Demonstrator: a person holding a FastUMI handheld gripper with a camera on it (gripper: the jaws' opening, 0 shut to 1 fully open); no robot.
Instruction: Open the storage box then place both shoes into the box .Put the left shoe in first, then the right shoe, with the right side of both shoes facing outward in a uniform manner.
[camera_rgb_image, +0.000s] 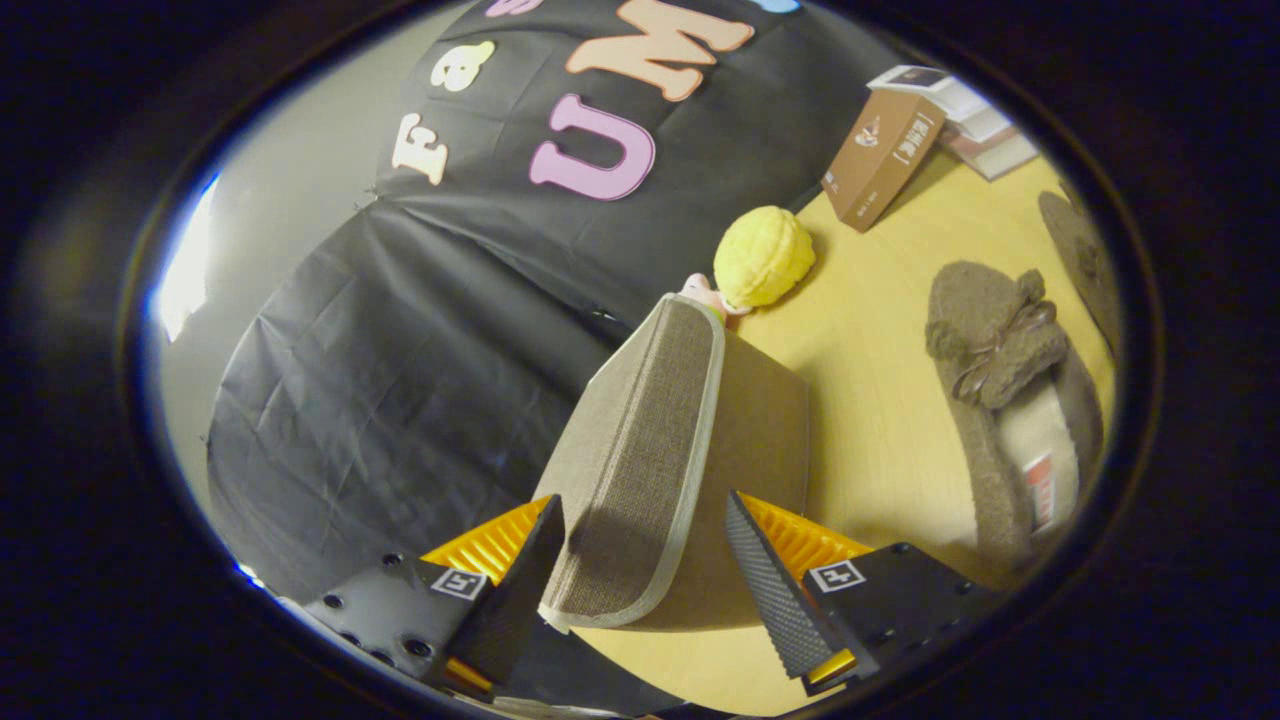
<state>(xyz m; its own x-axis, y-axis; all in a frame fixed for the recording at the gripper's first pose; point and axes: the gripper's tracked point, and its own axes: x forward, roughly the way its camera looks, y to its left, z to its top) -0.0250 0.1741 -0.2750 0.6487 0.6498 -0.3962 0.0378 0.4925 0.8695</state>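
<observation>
The view is tilted, so the wooden bench (880, 420) runs up the right side and the black cloth wall stands to the left.

Lowest down, the gripper (645, 570) has its two black fingers (770, 590) spread wide, each backed by an orange ribbed piece and each carrying a small square black-and-white marker. Between them hangs the grey woven lid (640, 450) of the storage box (760, 430), a fabric flap with a pale piped edge, lifted up on its side. The left finger sits close against the flap's outer face; the right finger stands clear of it, so the fingers are parted and not pinching it on both sides. Whether the left one actually touches the fabric I cannot tell.

Beyond the lid's far end sits a yellow plush toy (763, 256), round and ribbed, with a small pink thing just beside it.

Further right on the bench lies a brown fluffy slipper (1005, 400) with a bow across the top and a pale insole bearing a red-and-white tag, its print too small to read. A second slipper (1085, 260) lies past it. Behind them leans a brown carton (880, 155) with white printing I cannot make out, against a stack of books (975, 120).
</observation>
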